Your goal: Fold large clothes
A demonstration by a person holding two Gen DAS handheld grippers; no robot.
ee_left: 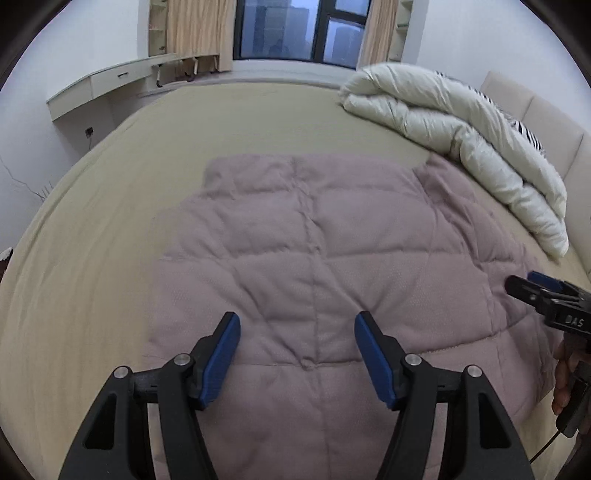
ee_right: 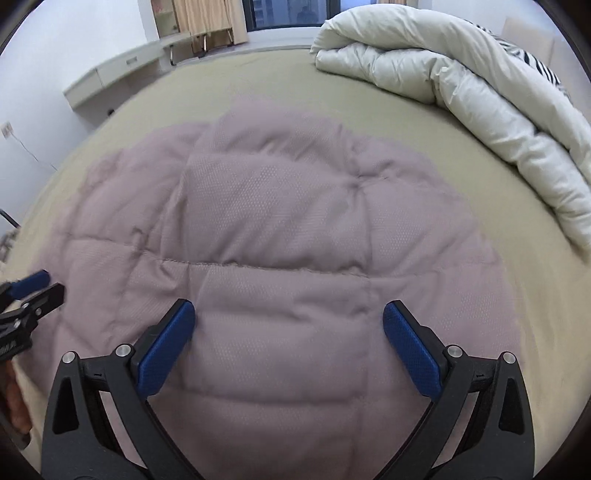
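A mauve quilted padded garment (ee_left: 314,258) lies spread flat on the olive-beige bed sheet (ee_left: 92,240); its near part shows a fold line across it. The same garment (ee_right: 277,229) fills the right wrist view. My left gripper (ee_left: 297,321) hovers above the garment's near part, open, with nothing between its blue pads. My right gripper (ee_right: 288,310) is also open and empty above the garment. The right gripper (ee_left: 532,282) shows at the right edge of the left wrist view. The left gripper (ee_right: 40,284) appears at the left edge of the right wrist view.
A rolled cream duvet (ee_left: 461,140) lies on the far right of the bed beside a padded headboard (ee_left: 546,110). A wall-mounted desk (ee_left: 107,79) and a curtained window (ee_left: 295,29) stand beyond the bed. A person's hand (ee_left: 565,380) holds the right gripper's handle.
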